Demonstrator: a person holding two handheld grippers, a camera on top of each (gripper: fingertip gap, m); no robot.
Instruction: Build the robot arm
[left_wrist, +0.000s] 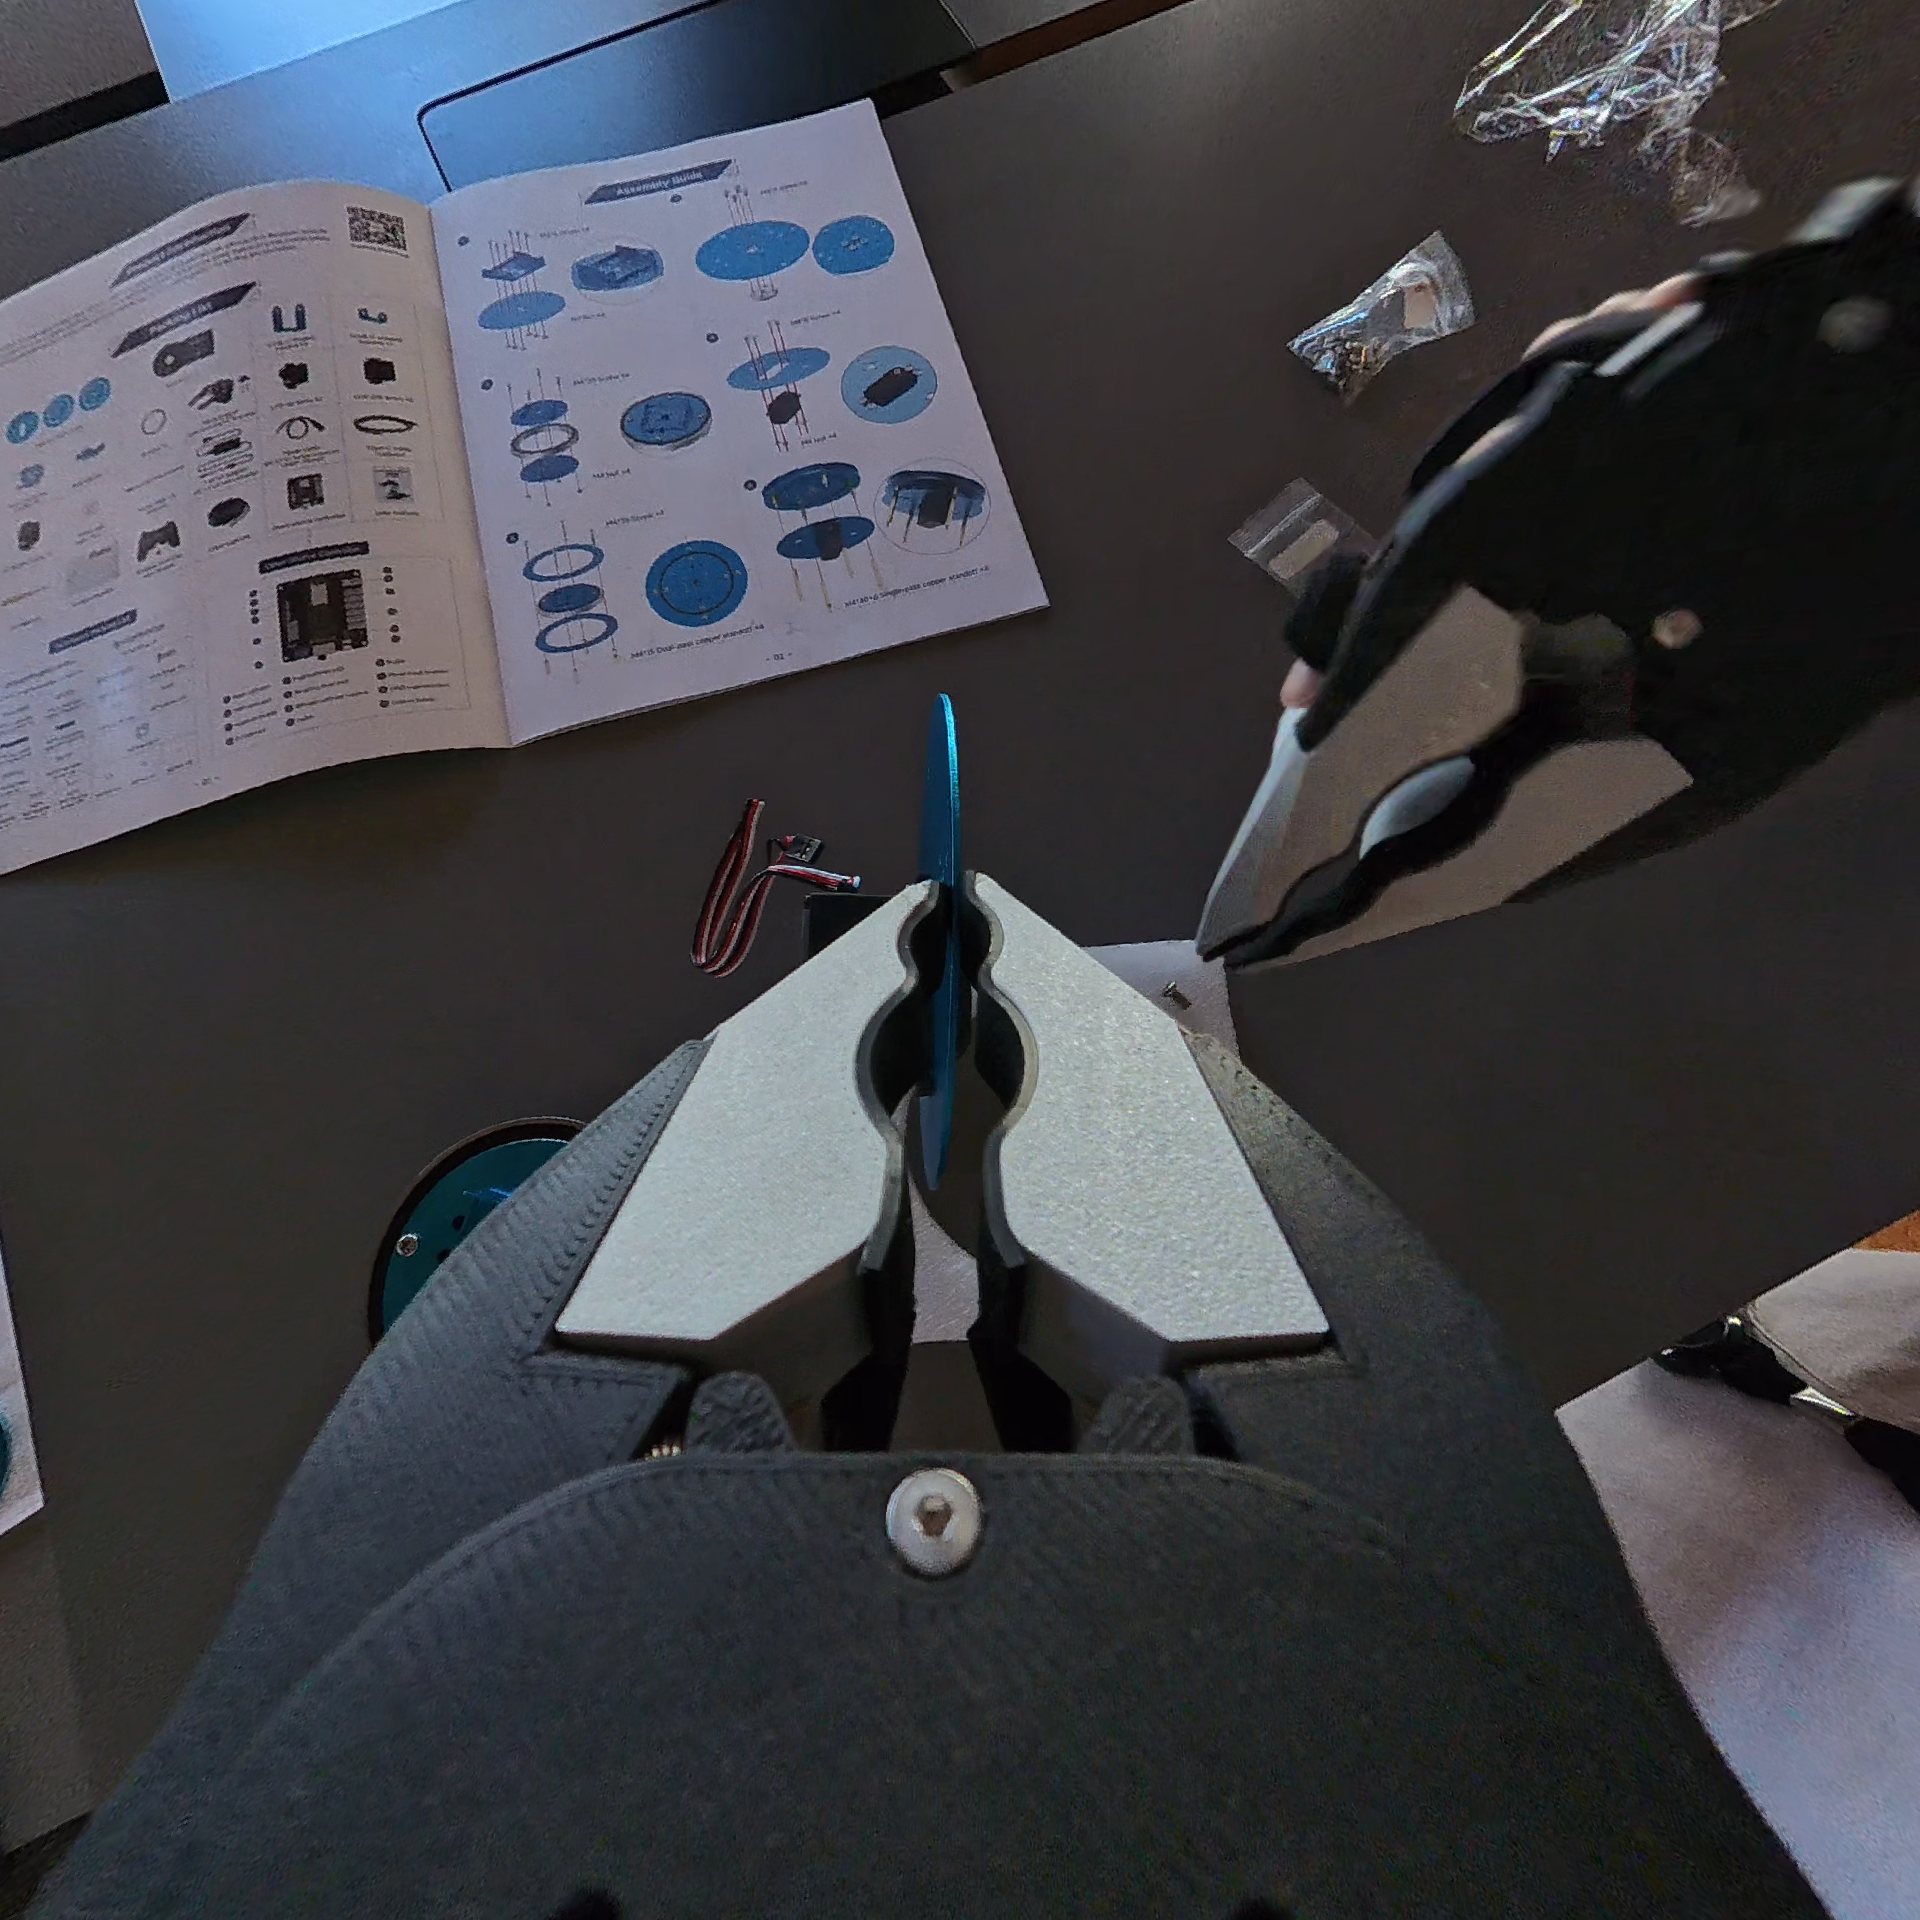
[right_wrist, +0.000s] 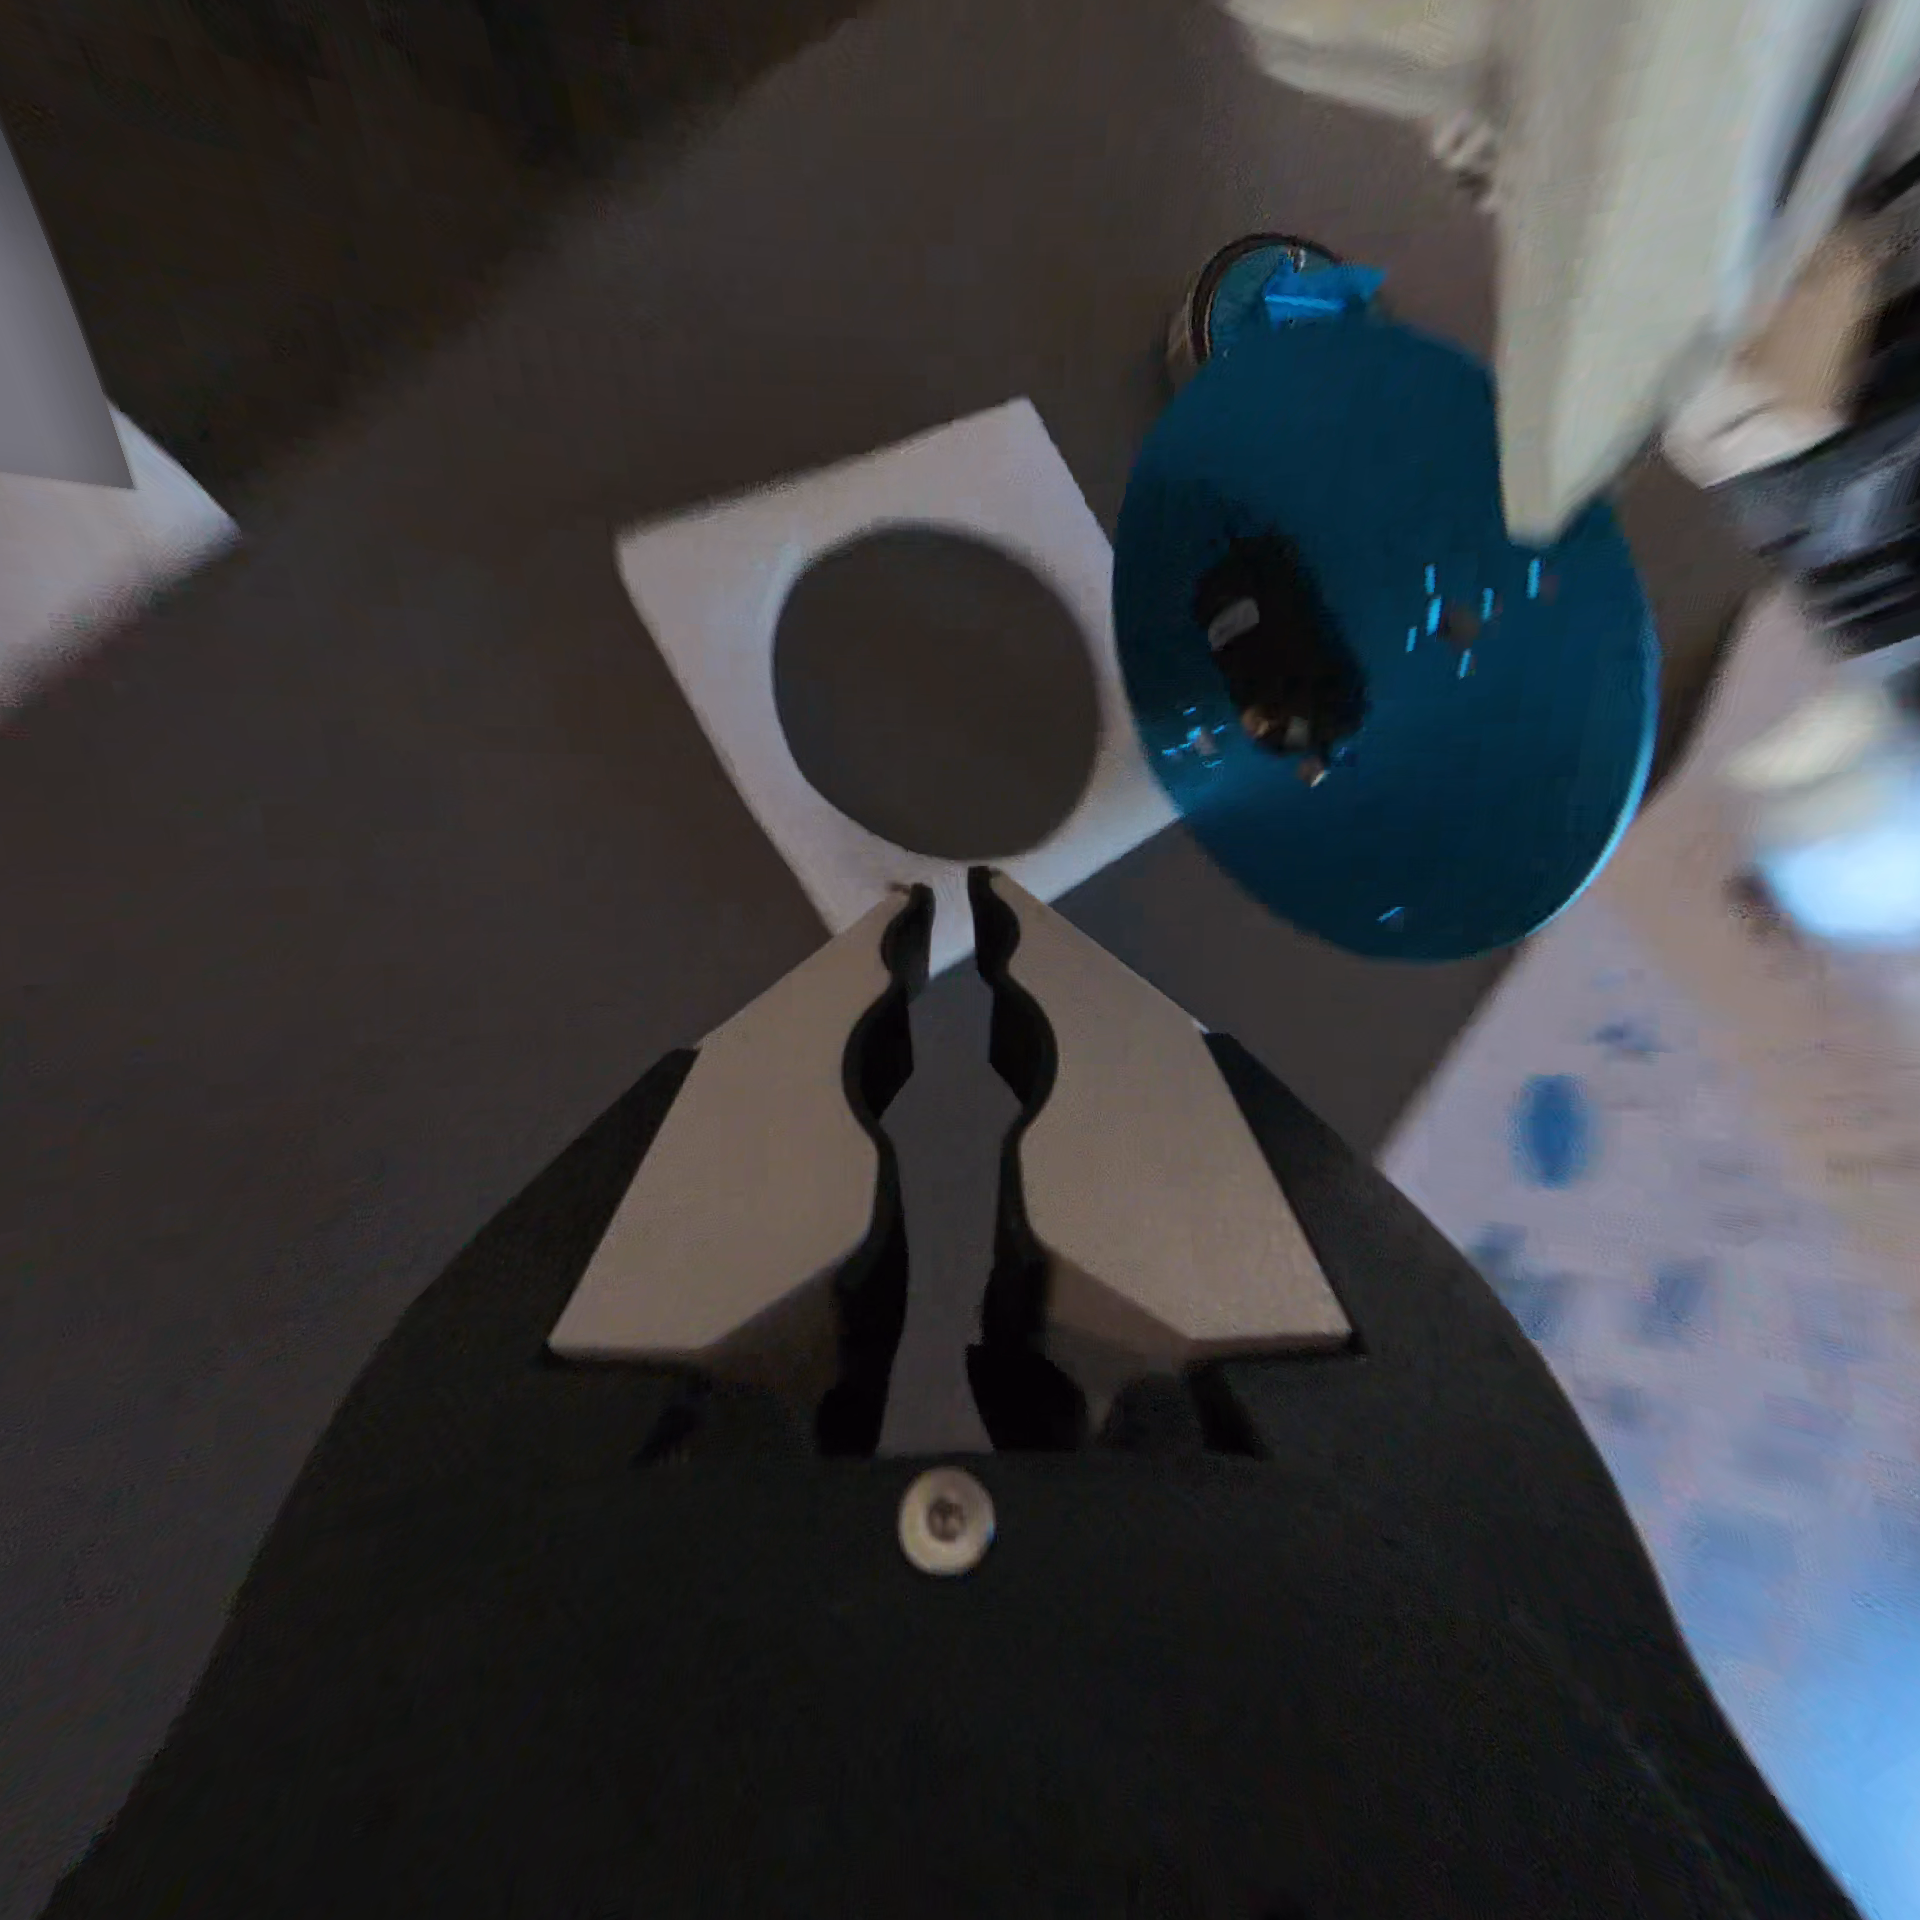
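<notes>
My left gripper (left_wrist: 948, 888) is shut on a blue round plate (left_wrist: 940, 831), held edge-on above the dark table. In the right wrist view the plate (right_wrist: 1392, 831) shows its face, with a black servo (right_wrist: 1278, 644) in its middle opening. My right gripper (right_wrist: 948, 891) has its jaws nearly together with only a narrow slit and nothing seen between them. It hovers over a white square sheet with a round hole (right_wrist: 707, 582). In the left wrist view the right gripper (left_wrist: 1221, 951) points down at that sheet's corner (left_wrist: 1143, 961), close to a small screw (left_wrist: 1174, 992).
An open instruction booklet (left_wrist: 499, 468) lies at the far left. A red-white-black wire bundle (left_wrist: 748, 883) lies ahead. A second blue part in a black ring (left_wrist: 447, 1226) sits near left. Clear plastic bags (left_wrist: 1382, 312) lie at the far right. The table edge runs at lower right. Across from one pair of fingers to the other is roughly 10 centimetres.
</notes>
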